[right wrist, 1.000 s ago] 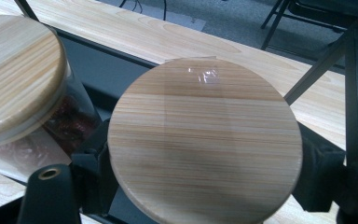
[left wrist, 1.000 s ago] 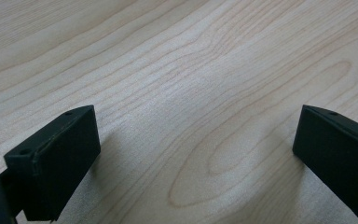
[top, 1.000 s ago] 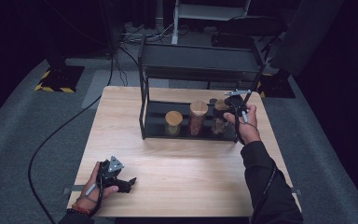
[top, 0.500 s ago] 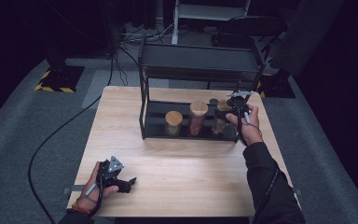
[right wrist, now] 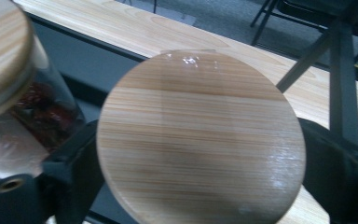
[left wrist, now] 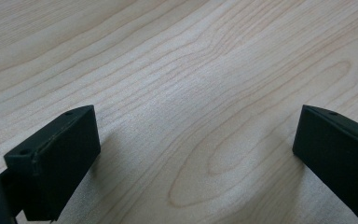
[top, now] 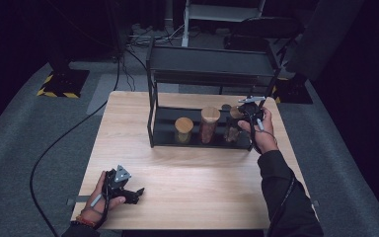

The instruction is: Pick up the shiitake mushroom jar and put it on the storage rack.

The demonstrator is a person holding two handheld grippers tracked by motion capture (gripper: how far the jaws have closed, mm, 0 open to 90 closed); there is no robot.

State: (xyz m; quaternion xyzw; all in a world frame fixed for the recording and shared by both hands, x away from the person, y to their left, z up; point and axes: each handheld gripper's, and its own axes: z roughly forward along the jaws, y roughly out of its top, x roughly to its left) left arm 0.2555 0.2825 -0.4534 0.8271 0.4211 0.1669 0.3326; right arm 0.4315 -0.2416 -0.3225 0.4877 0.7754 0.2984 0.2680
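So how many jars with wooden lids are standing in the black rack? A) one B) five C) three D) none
C: the high view shows three jars side by side on the bottom shelf of the black rack: a short jar, a taller jar, and a third jar beside the right gripper.

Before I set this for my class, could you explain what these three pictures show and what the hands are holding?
A person works at a wooden table, holding a two-jaw gripper in each hand. The high view looks down from above. The other two pictures come from cameras riding on the grippers. A black rack holds wooden-lidded jars. The left gripper is open over bare wood. The right gripper has just been opening its jaws, which stand either side of the right-hand jar, apparently unclamped.
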